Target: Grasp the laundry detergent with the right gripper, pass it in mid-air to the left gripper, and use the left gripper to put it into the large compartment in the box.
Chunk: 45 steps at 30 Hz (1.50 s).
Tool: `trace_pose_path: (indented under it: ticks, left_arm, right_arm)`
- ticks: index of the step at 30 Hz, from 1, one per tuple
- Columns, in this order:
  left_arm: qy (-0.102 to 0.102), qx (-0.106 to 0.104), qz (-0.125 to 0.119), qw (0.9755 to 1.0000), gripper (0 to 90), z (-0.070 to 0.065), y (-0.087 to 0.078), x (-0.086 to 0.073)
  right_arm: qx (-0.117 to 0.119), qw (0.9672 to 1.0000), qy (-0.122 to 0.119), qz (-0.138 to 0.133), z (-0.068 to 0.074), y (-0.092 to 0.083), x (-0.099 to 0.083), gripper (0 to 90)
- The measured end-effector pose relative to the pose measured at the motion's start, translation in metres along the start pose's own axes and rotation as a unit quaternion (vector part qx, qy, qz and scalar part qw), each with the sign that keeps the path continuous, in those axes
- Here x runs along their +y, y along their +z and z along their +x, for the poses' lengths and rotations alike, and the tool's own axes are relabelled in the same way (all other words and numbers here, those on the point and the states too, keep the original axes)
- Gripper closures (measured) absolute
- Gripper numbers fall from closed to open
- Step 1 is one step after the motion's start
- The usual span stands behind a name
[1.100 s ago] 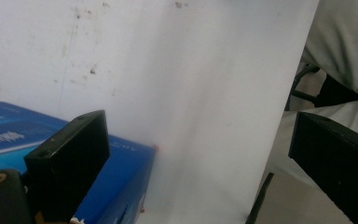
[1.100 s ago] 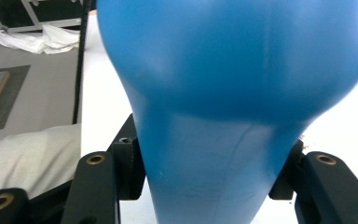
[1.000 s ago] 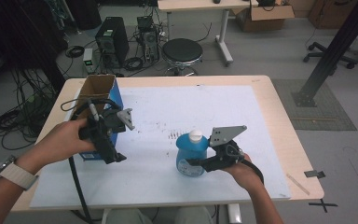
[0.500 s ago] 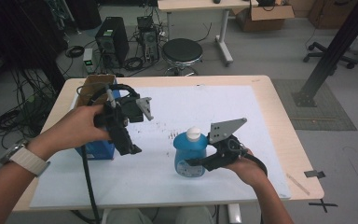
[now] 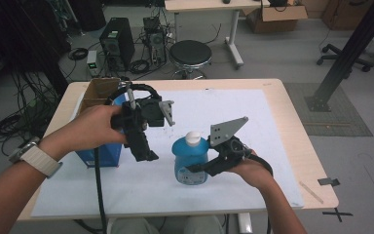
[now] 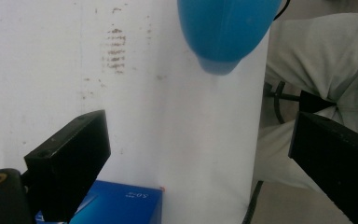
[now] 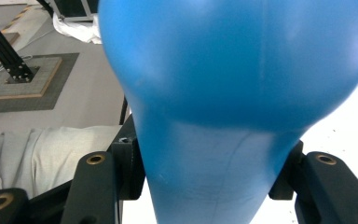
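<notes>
A blue bottle with a white cap stands upright over the white sheet near the table's front middle. My right gripper is shut on its lower body from the right. In the right gripper view the bottle sits between the two black jaws of that gripper. My left gripper hangs left of the bottle, above a blue box, jaws pointing down. In the left gripper view it stands wide open and holds nothing, with the bottle ahead and the box below.
The blue box has an open cardboard top at the table's left. The wooden table ends close on the right and front. Behind it on the floor stand a black stool and computer towers. The person's trousers are near the front edge.
My left gripper has lifted off the blue box and swung right toward the bottle. The right gripper has shifted the bottle slightly left while staying shut on it.
</notes>
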State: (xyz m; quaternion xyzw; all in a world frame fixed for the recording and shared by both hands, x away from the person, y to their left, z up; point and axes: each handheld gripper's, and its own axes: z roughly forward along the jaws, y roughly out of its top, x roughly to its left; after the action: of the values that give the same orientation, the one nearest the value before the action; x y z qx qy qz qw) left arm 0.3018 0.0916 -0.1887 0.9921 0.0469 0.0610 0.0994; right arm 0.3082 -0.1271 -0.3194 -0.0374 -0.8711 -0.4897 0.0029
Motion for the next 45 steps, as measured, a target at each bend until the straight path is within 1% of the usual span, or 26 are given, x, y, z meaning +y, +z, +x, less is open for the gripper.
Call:
trace_pose_path:
  ticks: [8, 14, 20, 24, 31, 40, 45]
  left_arm:
    - [0.013, 0.002, 0.002, 0.9999, 5.8, -0.005, -0.002, 0.008]
    - [0.019, 0.000, 0.005, 0.9998, 5.8, -0.007, -0.003, 0.012]
    - [0.021, -0.003, 0.006, 0.9998, 5.8, -0.007, -0.002, 0.015]
    - [0.024, -0.004, 0.005, 0.9997, 5.8, -0.007, -0.001, 0.019]
    - [0.029, -0.006, 0.005, 0.9995, 5.8, -0.007, 0.002, 0.025]
    - [0.030, -0.006, 0.005, 0.9995, 5.9, -0.007, 0.005, 0.030]
    - [0.028, -0.005, 0.011, 0.9995, 6.3, -0.006, 0.008, 0.032]
  right_arm:
    - [0.018, 0.9997, -0.015, 0.001, -0.002, 0.013, 0.015, 44.4]
    - [0.027, 0.9994, -0.019, -0.002, -0.002, 0.021, 0.023, 44.4]
    - [0.032, 0.9992, -0.024, 0.003, -0.002, 0.026, 0.028, 44.5]
    - [0.034, 0.9991, -0.024, 0.002, -0.003, 0.027, 0.029, 44.5]
    - [0.035, 0.9989, -0.030, 0.000, -0.002, 0.031, 0.032, 44.5]
    - [0.038, 0.9988, -0.030, 0.000, -0.003, 0.032, 0.035, 44.5]
    - [0.039, 0.9988, -0.031, 0.004, -0.003, 0.034, 0.036, 44.5]
